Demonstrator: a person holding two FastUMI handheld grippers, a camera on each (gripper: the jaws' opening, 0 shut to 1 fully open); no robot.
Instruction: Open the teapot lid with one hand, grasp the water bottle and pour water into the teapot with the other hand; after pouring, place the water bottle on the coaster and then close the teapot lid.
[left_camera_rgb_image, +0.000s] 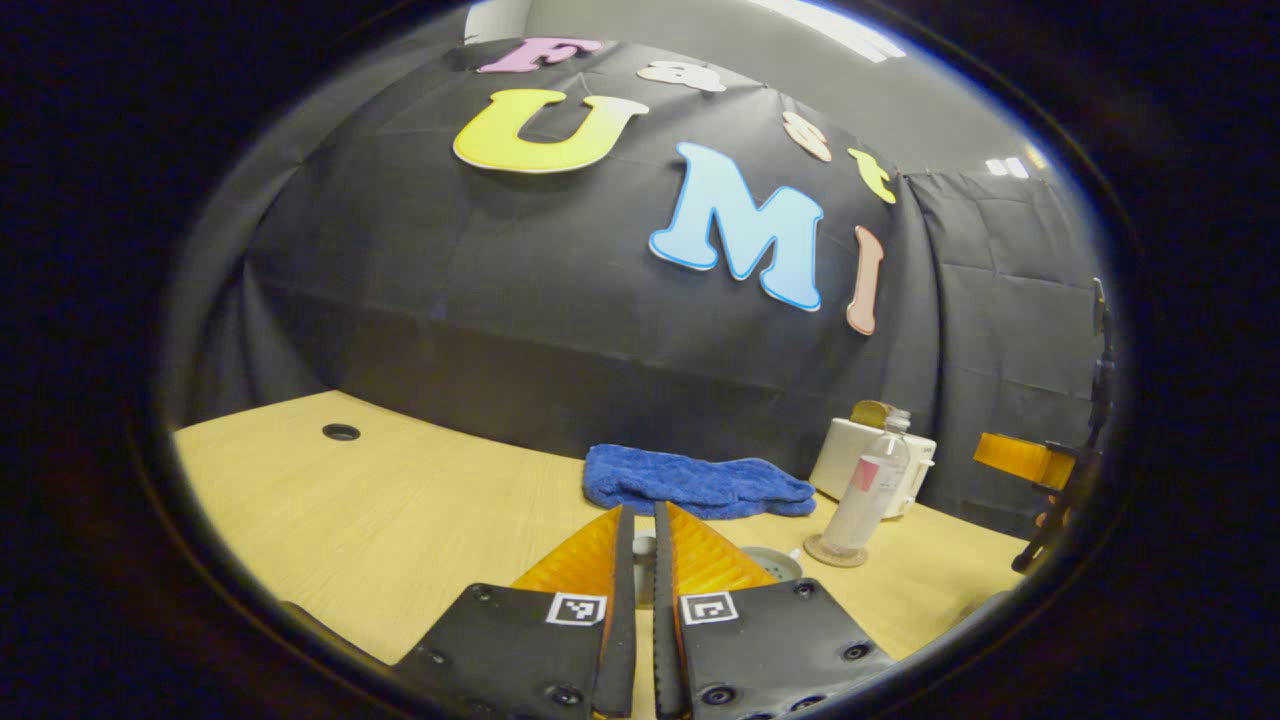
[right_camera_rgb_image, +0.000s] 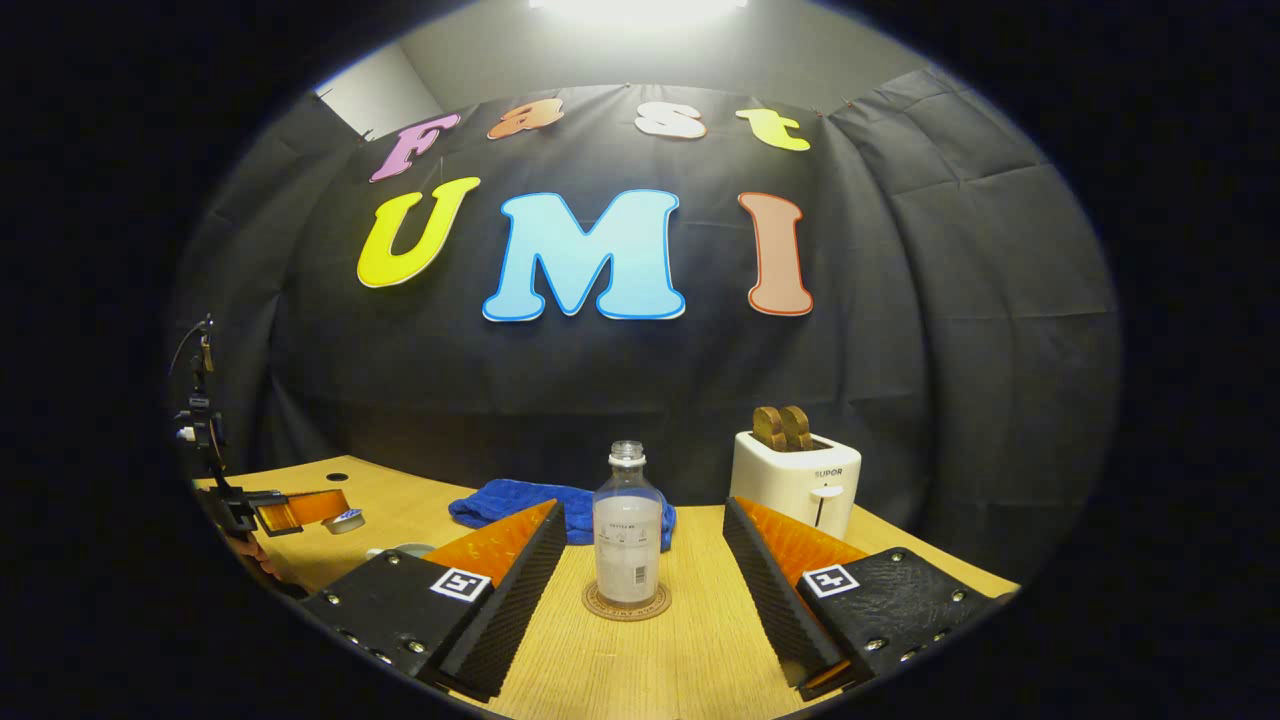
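Right gripper wide open, fingers either side of water bottle, not touching; bottle upright, uncapped, on coaster on desk. Left gripper closed on teapot lid, held above open teapot. Blue towel, toaster behind

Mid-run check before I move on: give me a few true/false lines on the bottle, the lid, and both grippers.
1. The water bottle stands upright on the coaster. True.
2. The right gripper is shut on the bottle. False: its fingers are wide open, on either side of the bottle and apart from it.
3. The bottle's cap is on. False: its neck is open.
4. The left gripper holds the teapot lid lifted. True.
5. The blue towel lies behind the bottle. True.
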